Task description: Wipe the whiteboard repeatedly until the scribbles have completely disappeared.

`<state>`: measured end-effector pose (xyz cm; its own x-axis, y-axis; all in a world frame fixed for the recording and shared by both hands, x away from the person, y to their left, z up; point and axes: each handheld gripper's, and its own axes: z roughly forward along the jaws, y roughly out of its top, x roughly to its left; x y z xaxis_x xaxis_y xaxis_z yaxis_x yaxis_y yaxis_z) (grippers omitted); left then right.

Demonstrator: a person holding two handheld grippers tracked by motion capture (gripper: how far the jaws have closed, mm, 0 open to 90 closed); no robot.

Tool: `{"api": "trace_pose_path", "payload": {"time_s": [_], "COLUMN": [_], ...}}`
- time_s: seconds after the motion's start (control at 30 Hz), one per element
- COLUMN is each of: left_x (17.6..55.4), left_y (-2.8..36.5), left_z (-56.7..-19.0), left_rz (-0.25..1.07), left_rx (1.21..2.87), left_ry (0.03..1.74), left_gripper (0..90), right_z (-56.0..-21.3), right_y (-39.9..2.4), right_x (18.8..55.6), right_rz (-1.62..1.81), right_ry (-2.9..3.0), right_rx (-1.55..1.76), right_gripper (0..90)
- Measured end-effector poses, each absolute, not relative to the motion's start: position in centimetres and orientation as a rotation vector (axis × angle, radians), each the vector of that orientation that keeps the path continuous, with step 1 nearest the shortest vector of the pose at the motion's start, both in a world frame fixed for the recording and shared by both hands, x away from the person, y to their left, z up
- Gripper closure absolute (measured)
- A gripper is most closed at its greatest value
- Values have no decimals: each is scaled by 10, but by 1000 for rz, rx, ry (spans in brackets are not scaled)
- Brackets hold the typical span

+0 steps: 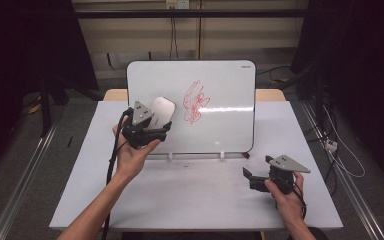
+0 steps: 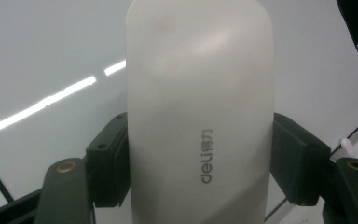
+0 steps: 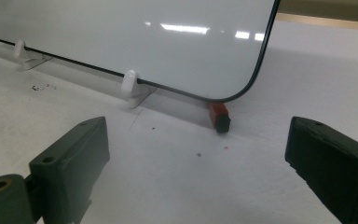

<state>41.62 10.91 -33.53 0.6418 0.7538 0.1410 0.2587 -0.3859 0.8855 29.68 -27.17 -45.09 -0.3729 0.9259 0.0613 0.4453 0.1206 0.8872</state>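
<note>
Your left gripper (image 2: 200, 186) has its jaws pinching the white eraser (image 2: 199, 107) by its long sides, one pad on each edge, with the rounded top end sticking up well past the pads. From the high view that eraser (image 1: 163, 111) sits in front of the whiteboard (image 1: 220, 130), left of the red scribble (image 1: 196, 101), with bare board between the two. You can't tell from these shots whether the eraser face actually touches the board.

Over on the other side, your right gripper (image 3: 198, 163) is spread wide with nothing between the jaws, hovering low over the table (image 1: 190, 200). Ahead of it is the board's rounded bottom corner, a white clip foot (image 3: 131, 86) holding the lower edge, and a small red and black marker cap (image 3: 220, 115) tucked right under that corner. Plenty of bare tabletop lies between the two grippers, and the right gripper (image 1: 260, 176) stays well off the table's near edge.
</note>
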Motion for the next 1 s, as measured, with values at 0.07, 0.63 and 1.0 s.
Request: {"api": "trace_pose_path", "payload": {"time_s": [0.07, 0.63, 1.0], "left_x": [420, 446, 463], "left_y": [106, 90, 77], "left_z": [-333, -311, -305], "left_rz": [686, 796, 831], "left_rx": [1943, 1926, 1940], "left_ry": [791, 778, 780], "left_gripper": [304, 304, 304], "right_z": [-451, -450, -451], "right_y": [-272, -271, -271], "right_x": [297, 297, 297], "right_rz": [1201, 1202, 1200], "right_ry": [1882, 1889, 1891], "right_rx": [1324, 1318, 1318], "right_gripper": [64, 64, 63]}}
